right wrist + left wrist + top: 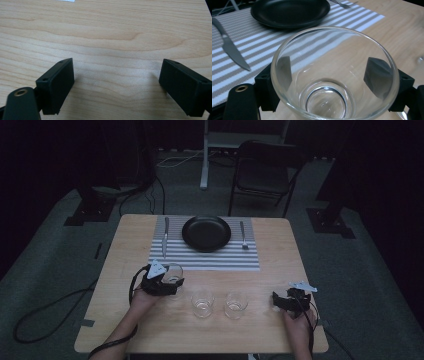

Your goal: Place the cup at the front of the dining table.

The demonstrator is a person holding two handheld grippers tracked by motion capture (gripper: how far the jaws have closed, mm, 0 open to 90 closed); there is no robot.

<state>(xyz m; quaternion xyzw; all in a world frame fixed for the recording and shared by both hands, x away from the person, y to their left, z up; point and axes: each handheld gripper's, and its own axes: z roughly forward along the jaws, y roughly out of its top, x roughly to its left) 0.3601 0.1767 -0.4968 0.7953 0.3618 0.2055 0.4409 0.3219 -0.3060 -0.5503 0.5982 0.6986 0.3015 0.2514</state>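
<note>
A clear drinking glass (332,50) sits between the two black pads (377,75) of my left gripper (332,75), which is shut on it, one pad on each side of its wall. In the high view this glass (173,271) is at the near left edge of the striped placemat (205,259), with the left gripper (170,282) around it. My right gripper (277,301) rests at the table's near right. Its jaws stand wide apart over bare wood, the right gripper (117,85) holding nothing.
Two more empty glasses (202,301) (235,304) stand side by side near the table's front. On the placemat lie a black plate (206,233), a knife (165,237) to its left and a fork (243,235) to its right. A folding chair (265,170) stands beyond the table.
</note>
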